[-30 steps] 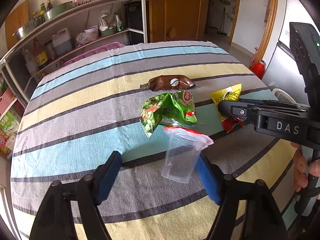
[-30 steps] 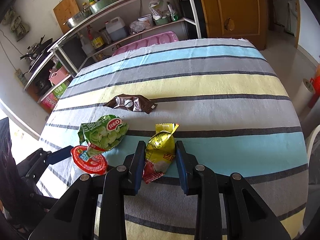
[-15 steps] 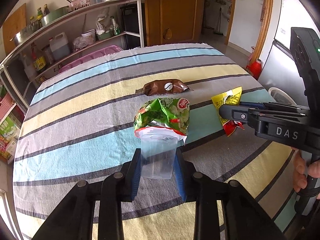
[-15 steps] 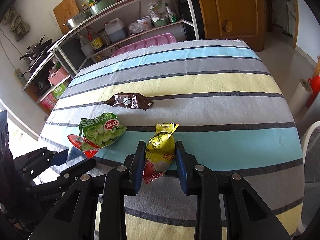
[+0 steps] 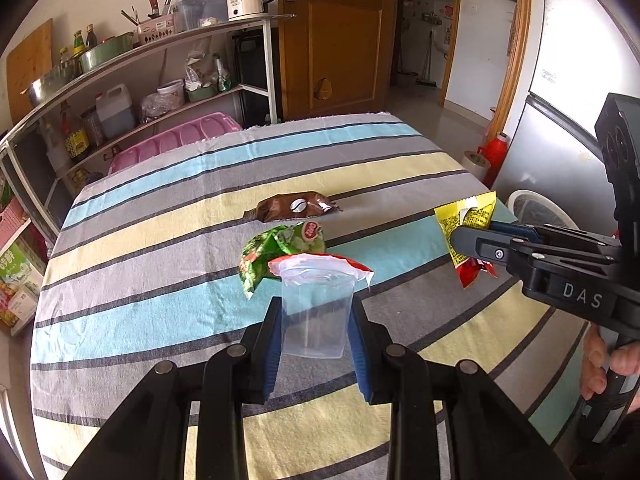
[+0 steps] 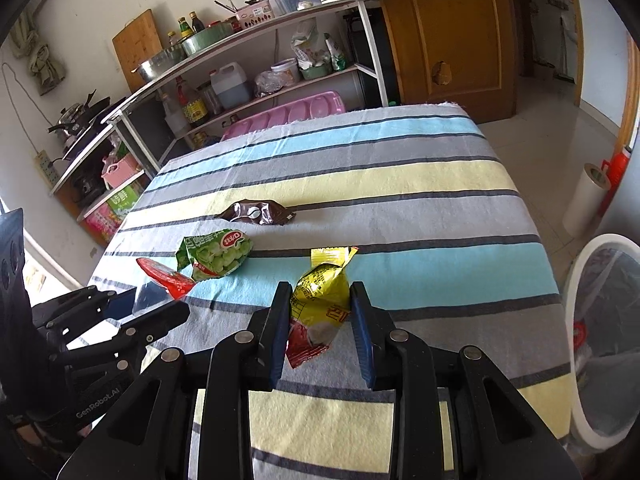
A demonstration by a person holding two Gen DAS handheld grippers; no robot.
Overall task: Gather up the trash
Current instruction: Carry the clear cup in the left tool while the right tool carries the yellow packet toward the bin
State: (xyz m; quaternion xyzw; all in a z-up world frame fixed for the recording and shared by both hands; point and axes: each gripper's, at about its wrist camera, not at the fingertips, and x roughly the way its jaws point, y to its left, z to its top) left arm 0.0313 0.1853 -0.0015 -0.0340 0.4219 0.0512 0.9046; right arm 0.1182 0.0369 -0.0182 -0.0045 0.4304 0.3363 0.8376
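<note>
My left gripper (image 5: 316,320) is shut on a clear plastic cup (image 5: 314,320) with a peeled red-and-white lid, held above the striped tablecloth (image 5: 160,248). My right gripper (image 6: 320,312) is shut on a yellow-and-red snack wrapper (image 6: 318,304), also lifted; the wrapper also shows in the left wrist view (image 5: 468,232). A green snack bag (image 5: 280,252) and a brown wrapper (image 5: 296,206) lie on the cloth beyond the cup; both also appear in the right wrist view, the green bag (image 6: 218,254) and the brown wrapper (image 6: 256,213).
A white-rimmed bin with a dark liner (image 6: 600,340) stands off the table's right edge. A metal shelf rack (image 6: 260,68) with bottles and bowls lines the far wall. A pink tray (image 6: 284,114) sits behind the table. A wooden door (image 6: 452,32) is at the back right.
My left gripper closed on the clear cup and lifted it. My right gripper raised the yellow wrapper off the cloth. The green and brown wrappers have not moved.
</note>
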